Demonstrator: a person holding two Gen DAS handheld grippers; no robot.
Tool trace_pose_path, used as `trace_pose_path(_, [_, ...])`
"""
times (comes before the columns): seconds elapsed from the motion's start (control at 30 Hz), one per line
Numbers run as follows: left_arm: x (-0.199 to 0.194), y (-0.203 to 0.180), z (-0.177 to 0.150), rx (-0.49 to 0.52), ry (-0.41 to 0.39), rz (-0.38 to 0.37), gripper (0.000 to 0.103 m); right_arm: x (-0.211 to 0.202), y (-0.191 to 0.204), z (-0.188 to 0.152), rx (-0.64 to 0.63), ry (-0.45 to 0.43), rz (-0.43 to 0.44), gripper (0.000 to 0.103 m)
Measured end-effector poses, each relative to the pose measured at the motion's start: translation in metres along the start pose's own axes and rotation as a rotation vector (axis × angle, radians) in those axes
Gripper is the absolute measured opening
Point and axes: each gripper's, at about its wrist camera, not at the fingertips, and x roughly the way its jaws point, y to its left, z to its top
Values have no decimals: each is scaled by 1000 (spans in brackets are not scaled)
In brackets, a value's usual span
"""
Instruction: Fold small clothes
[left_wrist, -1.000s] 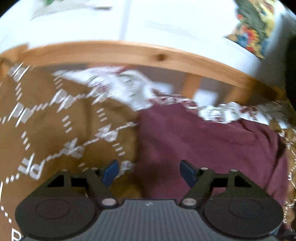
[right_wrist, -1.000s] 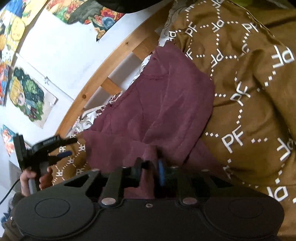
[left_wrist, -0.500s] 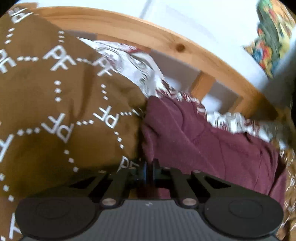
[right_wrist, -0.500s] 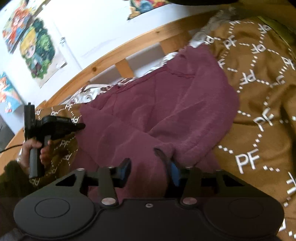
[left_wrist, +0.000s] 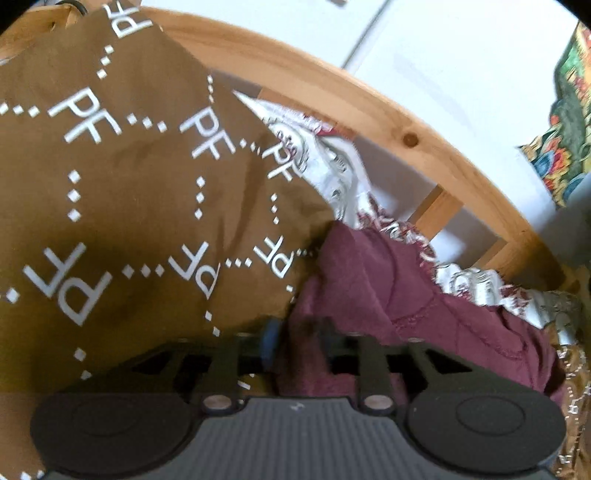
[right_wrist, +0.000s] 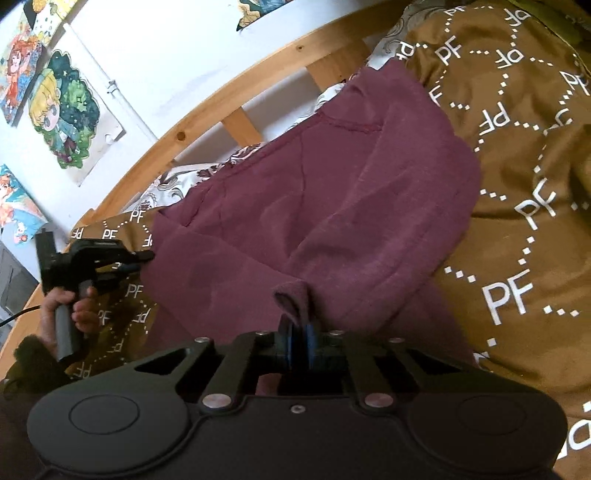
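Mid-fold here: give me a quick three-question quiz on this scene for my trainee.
1. True or false: the maroon garment lies on a brown cover printed with PF letters.
2. What is pinched in the right gripper? A a fold of the maroon garment; B the brown cover; C nothing.
3. What hangs on the white wall behind the wooden rail?
Key: 1 true. 2 A; its jaws have just been closing, with the fold between them. 3 cartoon pictures.
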Motion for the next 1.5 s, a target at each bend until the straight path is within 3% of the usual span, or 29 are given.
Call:
trace_pose_path(0.03, [-3, 1, 0, -4, -5, -5, 53, -1, 1, -1, -6, -4, -5, 20])
trace_pose_path(0.23, [-12, -2, -11, 32, 38, 34, 53, -13, 12, 6, -101, -67, -19, 47])
trace_pose_path(0.37, [-11, -9, -21, 67, 73, 109, 56, -21, 10, 19, -228, -154, -102, 65])
trace_pose_path(0.47, [-16, -19, -29, 89, 71, 147, 77, -19, 5, 34, -382, -224, -209, 75])
trace_pose_path(0.53, [-22, -27, -34, 106, 67, 175, 90, -12, -4, 43, -482, -258, -264, 76])
trace_pose_path(0.63, [-34, -36, -44, 120, 61, 219, 95, 0, -33, 58, -476, -251, -286, 76])
trace_pose_path(0.77, [-53, -38, -56, 93, 83, 246, 96, 10, -60, 73, -389, -248, -218, 75])
trace_pose_path(0.93, [-84, -38, -72, 18, 108, 214, 96, 22, -79, 89, -317, -246, -148, 75])
trace_pose_path(1.17, [-130, -54, -108, 46, 113, 235, 100, 29, -79, 101, -312, -265, -109, 71])
trace_pose_path(1.23, [-135, -59, -120, 74, 126, 250, 100, 33, -81, 107, -295, -270, -101, 50])
trace_pose_path(1.27, [-137, -59, -126, 79, 135, 252, 100, 35, -83, 111, -278, -271, -115, 24])
trace_pose_path(1.3, [-137, -60, -131, 82, 150, 254, 100, 35, -86, 113, -258, -286, -140, 8])
trace_pose_path(1.43, [-132, -58, -138, 92, 177, 281, 100, 29, -94, 118, -180, -340, -177, 7])
trace_pose_path(1.5, [-131, -57, -139, 88, 177, 273, 100, 30, -97, 118, -171, -326, -167, 8])
